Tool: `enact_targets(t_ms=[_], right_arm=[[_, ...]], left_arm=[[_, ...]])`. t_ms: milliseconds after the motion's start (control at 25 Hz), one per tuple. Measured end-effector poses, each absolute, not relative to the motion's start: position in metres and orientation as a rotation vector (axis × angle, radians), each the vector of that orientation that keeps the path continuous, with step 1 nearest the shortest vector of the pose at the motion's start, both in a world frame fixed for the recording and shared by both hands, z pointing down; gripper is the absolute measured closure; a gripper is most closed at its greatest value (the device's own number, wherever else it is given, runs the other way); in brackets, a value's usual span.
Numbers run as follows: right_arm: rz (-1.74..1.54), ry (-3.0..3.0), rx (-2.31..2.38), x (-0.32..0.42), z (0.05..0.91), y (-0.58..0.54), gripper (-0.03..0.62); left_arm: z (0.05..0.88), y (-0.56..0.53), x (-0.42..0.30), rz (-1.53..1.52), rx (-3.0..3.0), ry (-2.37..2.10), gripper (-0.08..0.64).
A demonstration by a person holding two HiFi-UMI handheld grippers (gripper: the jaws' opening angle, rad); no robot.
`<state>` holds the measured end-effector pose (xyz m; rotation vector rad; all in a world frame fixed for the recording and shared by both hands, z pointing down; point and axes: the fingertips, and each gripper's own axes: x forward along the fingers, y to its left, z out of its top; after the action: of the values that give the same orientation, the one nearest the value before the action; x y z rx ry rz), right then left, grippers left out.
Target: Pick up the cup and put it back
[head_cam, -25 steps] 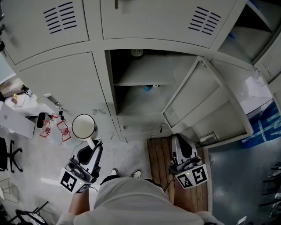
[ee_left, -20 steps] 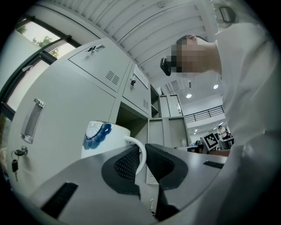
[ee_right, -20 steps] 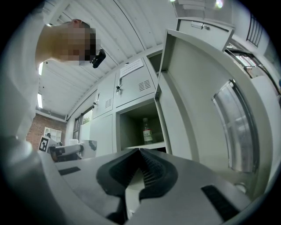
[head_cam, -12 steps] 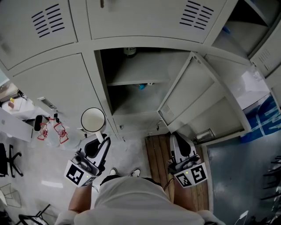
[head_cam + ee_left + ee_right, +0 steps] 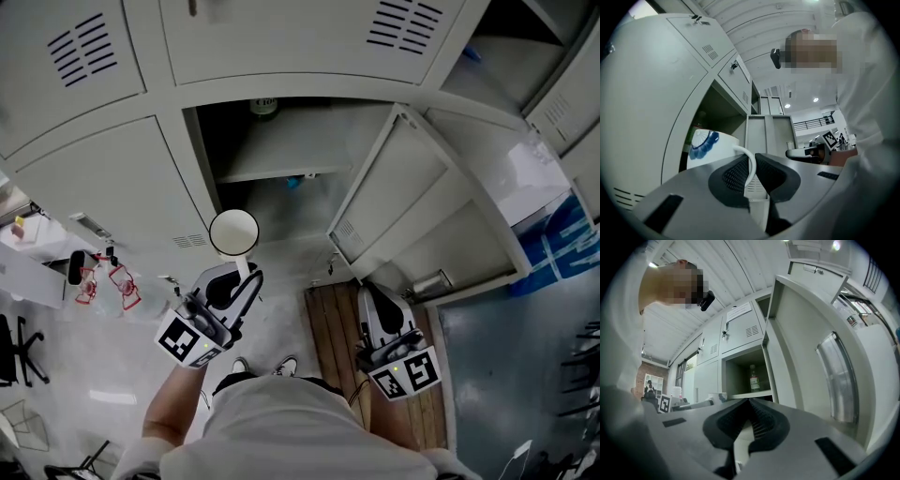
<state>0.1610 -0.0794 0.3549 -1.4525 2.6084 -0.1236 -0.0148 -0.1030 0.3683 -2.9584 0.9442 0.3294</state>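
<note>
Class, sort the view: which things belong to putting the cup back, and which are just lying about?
Job: white ceramic cup with blue pattern, handle pinched in the left gripper; open grey metal locker, its likely home.
Lying about: clear labelled bottle inside it; brown wooden board on the floor; shut, empty right gripper.

The left gripper (image 5: 246, 274), clamped on the handle of the round white cup with a blue mark (image 5: 233, 232), has carried it from beside the closed locker door (image 5: 112, 187) towards the open grey metal locker compartment (image 5: 281, 155).
</note>
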Motion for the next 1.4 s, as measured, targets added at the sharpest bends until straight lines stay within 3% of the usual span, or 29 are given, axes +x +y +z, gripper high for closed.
enact_targets(t_ms=[1400], right_arm=[[-0.186,2.642,-1.535,0.171,0.376,-0.069,0.574]], left_arm=[[0.489,-0.22,0.048,0.138,-3.169,1.007,0.499]])
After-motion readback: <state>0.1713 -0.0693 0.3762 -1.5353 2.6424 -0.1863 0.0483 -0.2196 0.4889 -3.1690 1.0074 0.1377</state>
